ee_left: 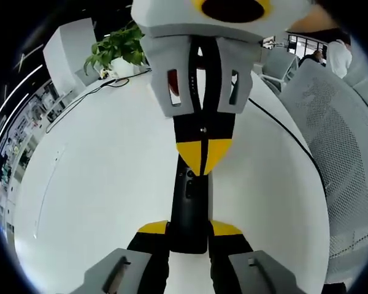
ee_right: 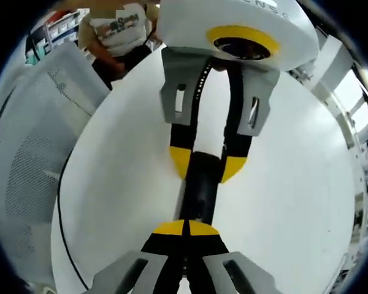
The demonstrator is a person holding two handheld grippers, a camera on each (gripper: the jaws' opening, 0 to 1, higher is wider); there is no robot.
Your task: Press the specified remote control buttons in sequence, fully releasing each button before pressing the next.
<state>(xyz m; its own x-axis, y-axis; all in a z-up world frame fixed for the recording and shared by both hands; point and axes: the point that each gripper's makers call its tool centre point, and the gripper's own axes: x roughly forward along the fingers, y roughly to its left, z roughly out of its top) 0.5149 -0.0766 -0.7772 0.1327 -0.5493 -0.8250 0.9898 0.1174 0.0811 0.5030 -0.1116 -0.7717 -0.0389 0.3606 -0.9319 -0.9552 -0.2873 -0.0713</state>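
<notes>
A black remote control (ee_left: 187, 205) lies lengthwise on the white table (ee_left: 98, 184). My left gripper (ee_left: 189, 229) is shut on its near end, one yellow-tipped jaw on each side. From the top of the left gripper view my right gripper (ee_left: 202, 156) comes down shut, its joined yellow tips resting on the remote's buttoned face. In the right gripper view the right gripper (ee_right: 186, 228) sits shut at the remote's (ee_right: 199, 193) near end, and the left gripper (ee_right: 207, 164) clamps the far end. The buttons under the tips are hidden.
A potted plant (ee_left: 116, 49) and a black cable (ee_left: 104, 86) sit at the table's far edge. A white mesh chair (ee_left: 349, 159) stands beside the table (ee_right: 294, 184), also seen as chair (ee_right: 30, 159). A person (ee_right: 119, 30) stands beyond it.
</notes>
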